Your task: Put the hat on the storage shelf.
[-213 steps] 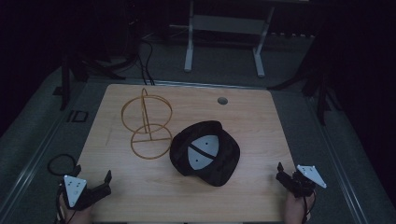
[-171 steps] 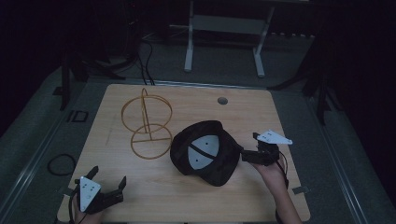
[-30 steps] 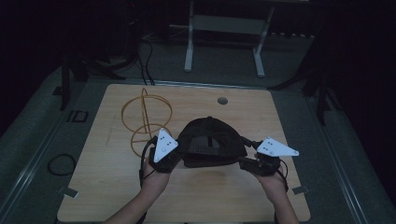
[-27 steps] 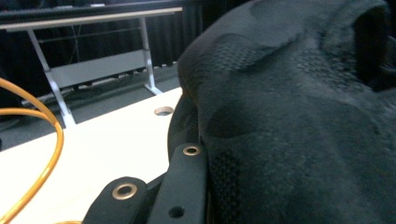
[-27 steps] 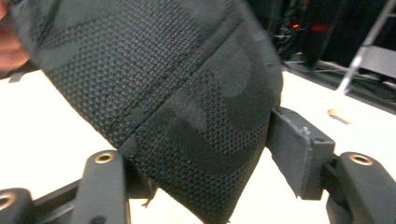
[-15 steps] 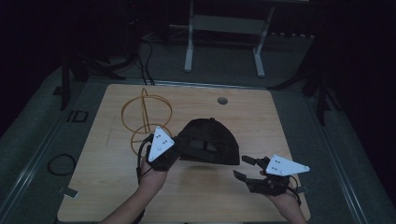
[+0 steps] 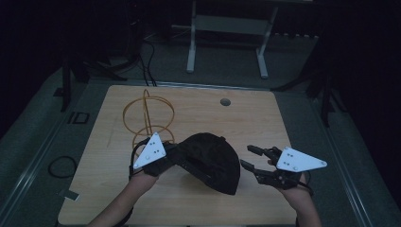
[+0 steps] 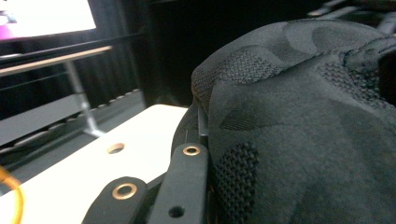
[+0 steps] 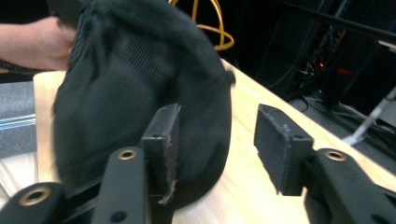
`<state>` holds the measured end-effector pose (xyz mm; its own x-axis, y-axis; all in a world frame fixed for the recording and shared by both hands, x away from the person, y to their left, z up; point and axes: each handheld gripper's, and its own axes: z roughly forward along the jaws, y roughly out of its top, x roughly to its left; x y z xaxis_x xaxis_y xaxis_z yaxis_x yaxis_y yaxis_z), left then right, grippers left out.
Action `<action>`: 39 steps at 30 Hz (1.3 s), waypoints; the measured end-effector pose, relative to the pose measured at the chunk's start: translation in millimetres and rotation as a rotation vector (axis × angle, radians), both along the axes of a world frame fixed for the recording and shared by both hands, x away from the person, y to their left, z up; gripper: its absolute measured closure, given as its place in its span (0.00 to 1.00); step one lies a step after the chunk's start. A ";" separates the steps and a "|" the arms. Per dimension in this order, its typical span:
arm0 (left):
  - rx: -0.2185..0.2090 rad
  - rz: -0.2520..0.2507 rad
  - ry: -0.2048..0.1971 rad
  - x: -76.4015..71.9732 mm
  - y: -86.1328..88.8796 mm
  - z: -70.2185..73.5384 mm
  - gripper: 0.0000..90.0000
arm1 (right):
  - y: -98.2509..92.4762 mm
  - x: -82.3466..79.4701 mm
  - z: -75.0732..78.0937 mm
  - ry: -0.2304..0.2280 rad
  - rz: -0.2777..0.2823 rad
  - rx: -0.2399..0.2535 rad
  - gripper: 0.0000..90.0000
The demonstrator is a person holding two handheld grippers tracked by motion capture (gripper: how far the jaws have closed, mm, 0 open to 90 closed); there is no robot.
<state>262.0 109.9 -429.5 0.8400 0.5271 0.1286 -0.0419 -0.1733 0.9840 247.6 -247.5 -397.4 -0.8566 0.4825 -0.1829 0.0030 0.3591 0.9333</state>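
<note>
Left of centre on the surface [image 7: 265, 118], wire stand [image 7: 147, 118] sits behind left tongs [image 7: 166, 156], clamped on edge of black cap [image 7: 210, 161], which hangs tilted just above the wood. Right tongs [image 7: 253, 158]: jaws apart, have just been closing, nothing between them; cap's free edge lies just to their left, so right hand is nearer for 2nd grip.

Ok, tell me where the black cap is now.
In the high view, the black cap is at the table's middle front, between both grippers, before the yellow wire stand.
</note>
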 end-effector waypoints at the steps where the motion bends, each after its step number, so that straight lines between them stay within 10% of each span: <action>1: -0.008 -0.028 0.011 0.2 0.4 0.4 0.99 | 5.4 0.9 2.4 -0.004 0.019 -0.008 0.51; 9: 0.046 -0.139 0.010 -4.5 -11.3 2.6 0.99 | 45.2 3.1 14.0 -0.061 0.138 -0.091 0.48; 21: 0.031 -0.115 0.012 -2.9 -12.0 1.4 0.99 | 50.8 6.8 4.8 -0.037 0.201 -0.168 0.61; 29: 0.018 -0.124 0.025 -0.7 -14.9 2.9 0.99 | 56.8 4.6 -2.0 -0.058 0.196 -0.222 0.92; 39: 0.015 -0.104 0.035 1.8 -11.3 5.8 0.99 | 44.4 1.3 13.8 -0.031 0.194 -0.071 0.98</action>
